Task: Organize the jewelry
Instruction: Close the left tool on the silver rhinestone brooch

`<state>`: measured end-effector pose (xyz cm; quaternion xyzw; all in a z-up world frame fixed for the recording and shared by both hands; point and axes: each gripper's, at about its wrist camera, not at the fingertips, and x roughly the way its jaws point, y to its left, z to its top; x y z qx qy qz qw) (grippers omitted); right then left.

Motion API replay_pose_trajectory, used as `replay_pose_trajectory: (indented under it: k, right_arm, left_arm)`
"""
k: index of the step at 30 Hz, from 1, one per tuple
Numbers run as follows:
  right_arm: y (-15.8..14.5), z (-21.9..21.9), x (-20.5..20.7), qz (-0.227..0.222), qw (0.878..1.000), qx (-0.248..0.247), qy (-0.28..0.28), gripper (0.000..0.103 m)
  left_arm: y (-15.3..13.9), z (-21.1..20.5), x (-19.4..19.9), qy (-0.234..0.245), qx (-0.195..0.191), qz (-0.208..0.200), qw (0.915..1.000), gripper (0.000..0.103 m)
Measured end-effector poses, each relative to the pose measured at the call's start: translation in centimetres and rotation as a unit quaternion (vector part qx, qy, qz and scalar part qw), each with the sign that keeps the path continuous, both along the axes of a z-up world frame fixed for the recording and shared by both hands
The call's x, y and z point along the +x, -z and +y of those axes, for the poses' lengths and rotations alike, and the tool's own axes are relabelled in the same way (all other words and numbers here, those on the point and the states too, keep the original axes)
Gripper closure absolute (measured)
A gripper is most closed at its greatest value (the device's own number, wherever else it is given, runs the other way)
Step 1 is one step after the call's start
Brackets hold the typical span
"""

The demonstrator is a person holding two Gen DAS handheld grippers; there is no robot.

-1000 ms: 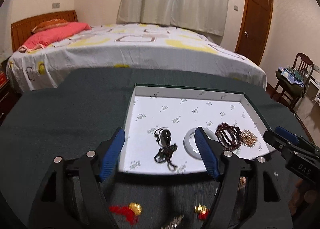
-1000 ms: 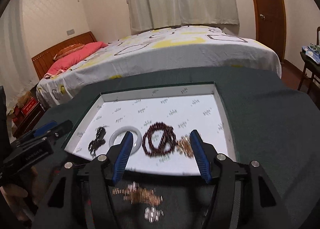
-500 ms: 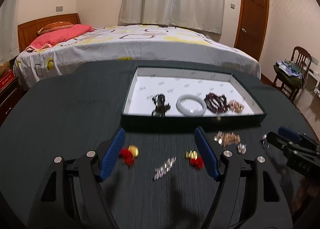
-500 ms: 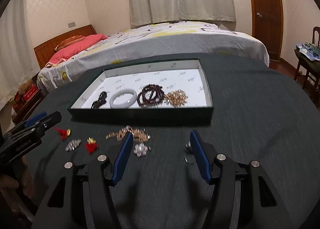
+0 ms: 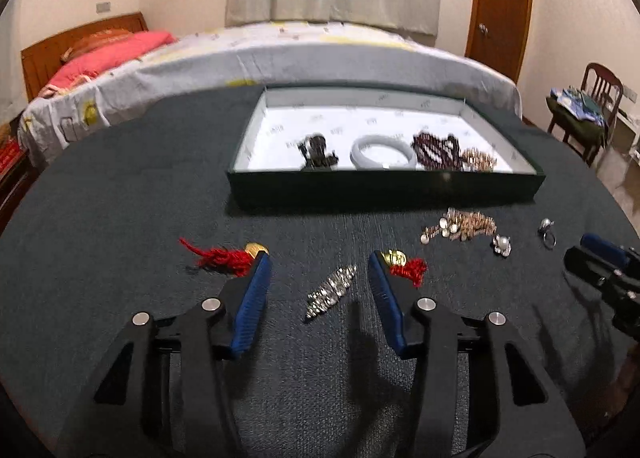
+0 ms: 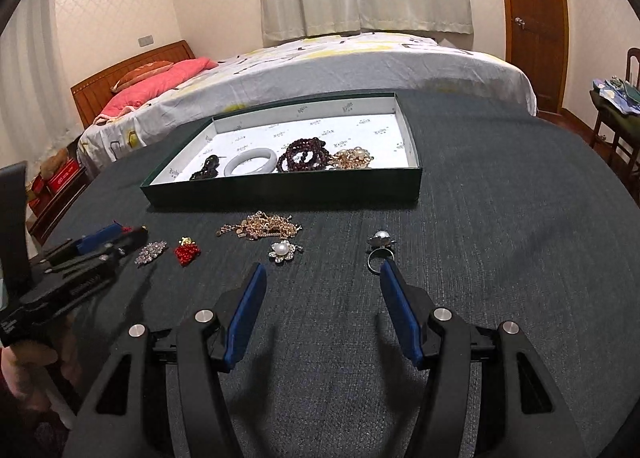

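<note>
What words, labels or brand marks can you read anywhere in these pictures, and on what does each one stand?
Tray lining: small repeated printed marks, too small to read.
Left gripper: white lettering on its black body, too blurred to read.
Red boxes beside the bed: print unreadable.
Nothing else bears text.

We see a dark green tray (image 6: 288, 192) with a white printed lining, a pale bangle (image 6: 251, 162), dark red beads (image 6: 304, 154), gold chains (image 6: 262, 227), red tassels (image 5: 224, 258) with gold, perhaps coin-like, charms, blue gripper pads (image 6: 400, 312), and a charcoal tablecloth (image 6: 500, 242).
</note>
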<state>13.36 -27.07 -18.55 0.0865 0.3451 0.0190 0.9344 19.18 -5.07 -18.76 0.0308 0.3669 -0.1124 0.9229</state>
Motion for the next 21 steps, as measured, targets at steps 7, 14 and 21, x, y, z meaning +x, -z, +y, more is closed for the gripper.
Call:
replay_pose_trajectory:
  k: [7, 14, 21]
  right_arm:
    - [0.3, -0.1, 0.0, 0.006, 1.000, 0.006, 0.002, 0.045]
    - [0.4, -0.1, 0.0, 0.008, 1.000, 0.007, 0.003, 0.045]
    - [0.6, 0.1, 0.3, 0.013, 1.000, 0.007, -0.001, 0.045]
  left_arm:
    - [1.1, -0.3, 1.1, 0.012, 0.000, 0.043, 0.9990, 0.060]
    - [1.5, -0.7, 1.4, 0.025, 0.002, 0.058, 0.9980, 0.077]
    - [1.5, -0.9, 0.9, 0.036, 0.010, 0.050, 0.9980, 0.083]
